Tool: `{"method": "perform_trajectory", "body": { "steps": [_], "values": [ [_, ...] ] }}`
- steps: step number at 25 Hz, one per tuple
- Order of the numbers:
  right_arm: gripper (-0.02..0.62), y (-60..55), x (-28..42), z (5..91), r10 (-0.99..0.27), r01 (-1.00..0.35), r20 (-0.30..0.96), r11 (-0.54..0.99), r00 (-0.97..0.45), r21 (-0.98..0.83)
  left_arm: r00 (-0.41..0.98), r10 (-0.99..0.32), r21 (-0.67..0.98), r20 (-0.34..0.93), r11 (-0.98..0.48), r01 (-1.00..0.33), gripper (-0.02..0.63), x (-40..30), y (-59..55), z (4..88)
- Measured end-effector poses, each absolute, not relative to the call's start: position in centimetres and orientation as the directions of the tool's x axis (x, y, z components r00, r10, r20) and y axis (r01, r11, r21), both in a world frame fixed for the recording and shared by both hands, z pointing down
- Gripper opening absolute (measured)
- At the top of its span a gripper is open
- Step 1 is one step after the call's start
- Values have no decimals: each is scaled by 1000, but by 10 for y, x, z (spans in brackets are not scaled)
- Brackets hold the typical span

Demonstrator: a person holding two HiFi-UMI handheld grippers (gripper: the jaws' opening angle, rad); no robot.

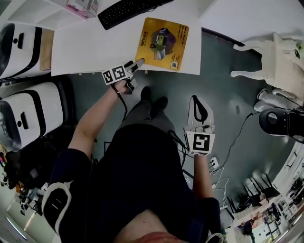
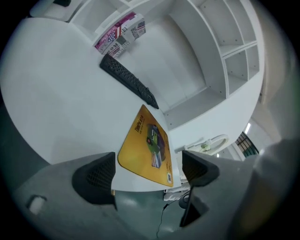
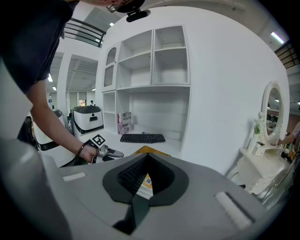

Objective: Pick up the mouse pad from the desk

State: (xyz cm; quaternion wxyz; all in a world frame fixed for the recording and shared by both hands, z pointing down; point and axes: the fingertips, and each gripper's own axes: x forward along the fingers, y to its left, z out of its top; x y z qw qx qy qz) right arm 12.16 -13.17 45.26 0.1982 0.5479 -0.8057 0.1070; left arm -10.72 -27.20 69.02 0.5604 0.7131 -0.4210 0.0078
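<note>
The yellow mouse pad (image 1: 161,42) with a printed picture lies flat near the front edge of the white desk (image 1: 85,47). My left gripper (image 1: 136,65) hovers at that edge, just left of the pad's near corner. In the left gripper view it (image 2: 147,172) is open, with the mouse pad (image 2: 146,146) ahead between the jaws, untouched. My right gripper (image 1: 199,107) hangs low over the floor, well short of the desk. Its jaws are shut on nothing, and a strip of the pad (image 3: 146,180) shows through the gap behind the right gripper (image 3: 145,161).
A black keyboard (image 1: 127,9) lies behind the pad, with a pink box (image 1: 83,7) at the back left. White and black machines (image 1: 21,45) stand at the left. At the right is a white vanity (image 1: 270,54), and cables (image 1: 223,166) run over the grey floor.
</note>
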Motion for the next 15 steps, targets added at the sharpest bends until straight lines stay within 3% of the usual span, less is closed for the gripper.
{"method": "perform_trajectory", "body": {
  "steps": [15],
  "values": [
    [0,-140,120,462,-825,-925,459,380,-331,16,661,-607,883,441,161,-442,416,-111,-286,703]
  ]
}}
